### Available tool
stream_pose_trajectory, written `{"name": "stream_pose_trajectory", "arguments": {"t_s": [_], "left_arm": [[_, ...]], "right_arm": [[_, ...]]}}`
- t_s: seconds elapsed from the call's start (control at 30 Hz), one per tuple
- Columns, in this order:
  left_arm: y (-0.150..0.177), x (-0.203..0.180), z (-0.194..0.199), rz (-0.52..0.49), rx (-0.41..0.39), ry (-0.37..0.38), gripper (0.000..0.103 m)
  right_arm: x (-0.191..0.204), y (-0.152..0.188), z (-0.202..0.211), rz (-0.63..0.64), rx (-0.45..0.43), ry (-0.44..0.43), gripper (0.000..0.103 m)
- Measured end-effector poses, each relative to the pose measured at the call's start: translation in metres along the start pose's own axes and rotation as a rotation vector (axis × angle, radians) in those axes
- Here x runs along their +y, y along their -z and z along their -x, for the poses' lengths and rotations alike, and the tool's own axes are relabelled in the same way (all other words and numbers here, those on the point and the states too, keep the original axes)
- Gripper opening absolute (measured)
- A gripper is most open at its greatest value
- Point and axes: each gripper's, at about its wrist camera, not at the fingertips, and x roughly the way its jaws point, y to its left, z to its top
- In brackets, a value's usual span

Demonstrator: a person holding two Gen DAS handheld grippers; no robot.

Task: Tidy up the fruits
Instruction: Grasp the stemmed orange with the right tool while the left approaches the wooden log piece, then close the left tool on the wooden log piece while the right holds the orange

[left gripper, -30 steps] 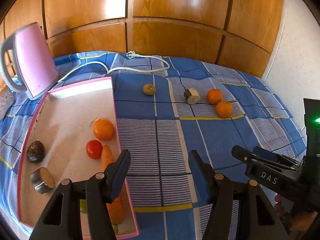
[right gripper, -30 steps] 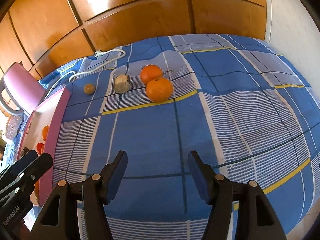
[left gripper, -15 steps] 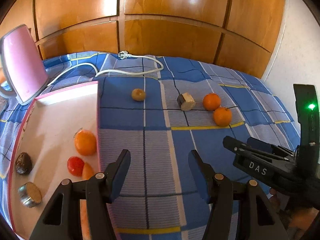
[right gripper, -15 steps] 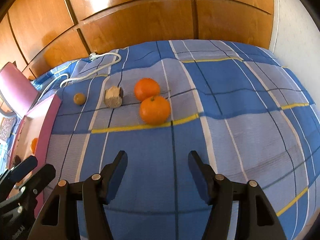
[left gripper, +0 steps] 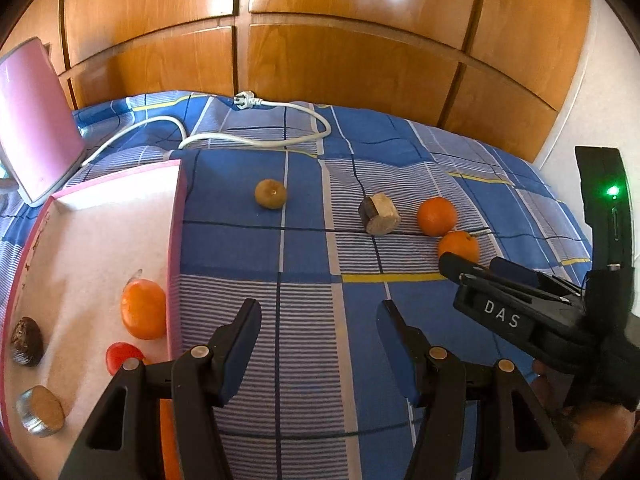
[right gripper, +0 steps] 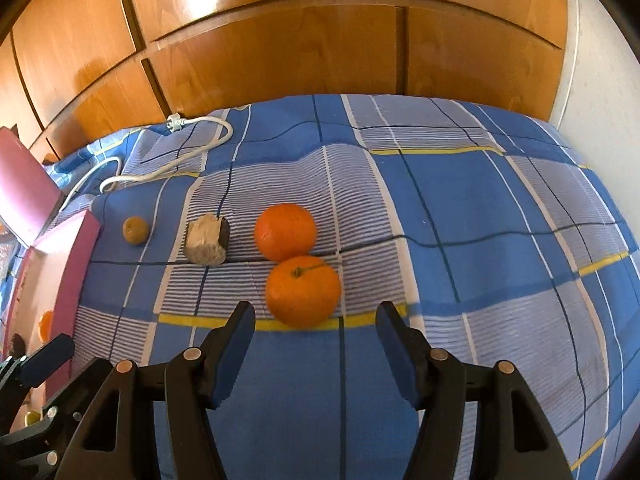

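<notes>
Task partly done, by the look of it. The pink tray (left gripper: 176, 216) already holds an orange (left gripper: 143, 309), a red tomato (left gripper: 122, 356), a dark wrinkled fruit (left gripper: 26, 341), a cut round piece with a grey rind (left gripper: 40, 416), and a carrot (left gripper: 168, 436) mostly hidden behind the left gripper (left gripper: 318, 346). Can't tell whether anything else sits under the gripper body.

Still out on the blue checked bedspread (right gripper: 500, 208), well apart from the tray:
- near orange (right gripper: 303, 291), stem up, just ahead of the right gripper (right gripper: 316, 344)
- far orange (right gripper: 285, 232), touching or almost touching the near one
- cut brown chunk (right gripper: 207, 240), left of the oranges
- small brownish round fruit (right gripper: 135, 230), looks like a kiwi, nearest the tray

So four items left, five visible in the tray.

Left gripper: fingers (left gripper: 240, 344) about half open, nothing between them, over bare bedspread just right of the tray's edge. Right gripper: fingers (right gripper: 236, 340) parted wide, empty, lined up on the near orange but not touching it. My read: the near orange is the next pick.

Non-task clutter: pink kettle (left gripper: 36, 120) at the far left beside the tray, white power cord (left gripper: 256, 140) looped across the bedspread behind the fruit, wooden wardrobe panels (left gripper: 340, 60) at the back.
</notes>
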Motion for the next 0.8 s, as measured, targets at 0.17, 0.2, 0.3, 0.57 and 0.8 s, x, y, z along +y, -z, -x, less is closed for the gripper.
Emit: {"name": "stream_pose_trajectory", "arguments": {"t_s": [0.17, 0.2, 0.3, 0.57, 0.8], "left_arm": [[-0.004, 0.001, -0.008, 0.01, 0.009, -0.002, 0.06], [-0.004, 0.001, -0.01, 0.013, 0.011, -0.002, 0.06], [-0.007, 0.001, -0.015, 0.021, 0.018, -0.001, 0.06], [-0.011, 0.0, -0.025, 0.03, 0.03, 0.007, 0.059], [-0.02, -0.008, -0.032, 0.042, 0.03, 0.026, 0.059]], "right_arm": [[-0.001, -0.005, -0.01, 0.005, 0.004, 0.018, 0.064], [-0.001, -0.005, -0.011, 0.008, 0.004, 0.021, 0.064], [0.001, -0.006, -0.014, 0.031, -0.004, 0.015, 0.05], [0.007, -0.008, -0.018, 0.069, -0.023, 0.006, 0.041], [0.004, -0.009, -0.018, 0.067, -0.02, -0.02, 0.041]]}}
